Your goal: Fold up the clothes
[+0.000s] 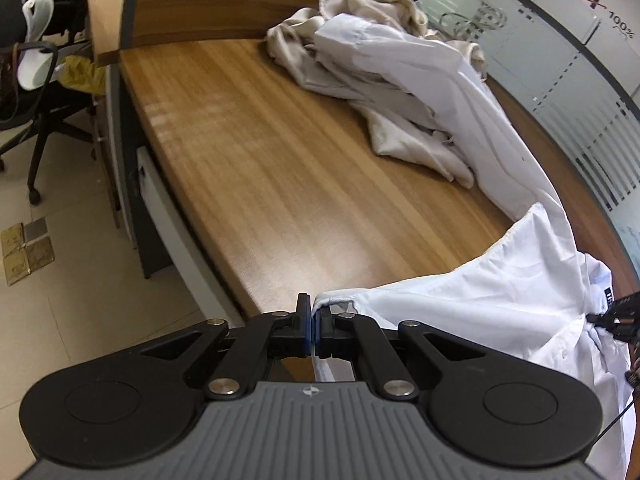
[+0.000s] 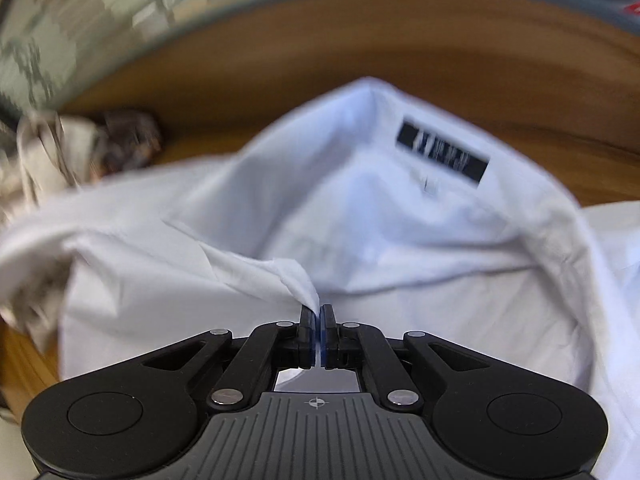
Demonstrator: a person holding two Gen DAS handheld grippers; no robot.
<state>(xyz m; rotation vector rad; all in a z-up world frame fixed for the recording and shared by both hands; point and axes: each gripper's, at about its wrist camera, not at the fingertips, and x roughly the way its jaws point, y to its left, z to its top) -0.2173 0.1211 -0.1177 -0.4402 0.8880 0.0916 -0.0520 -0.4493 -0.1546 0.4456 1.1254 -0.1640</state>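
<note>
2 pinches were held on the white shirt (image 2: 360, 240): left gripper (image 1: 313, 320) at a hem, right gripper (image 2: 319, 322) below the collar label (image 2: 442, 155). Light, limp, slippery cotton was judged best gripped along seams.

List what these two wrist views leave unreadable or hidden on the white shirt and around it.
- Black label inside the white shirt: right wrist view, text smeared by motion blur.
- Dark bundle beyond the shirt: right wrist view, too blurred to identify.
- Shirt's lower part: left wrist view, cut off by the frame edge and the left tool.
</note>
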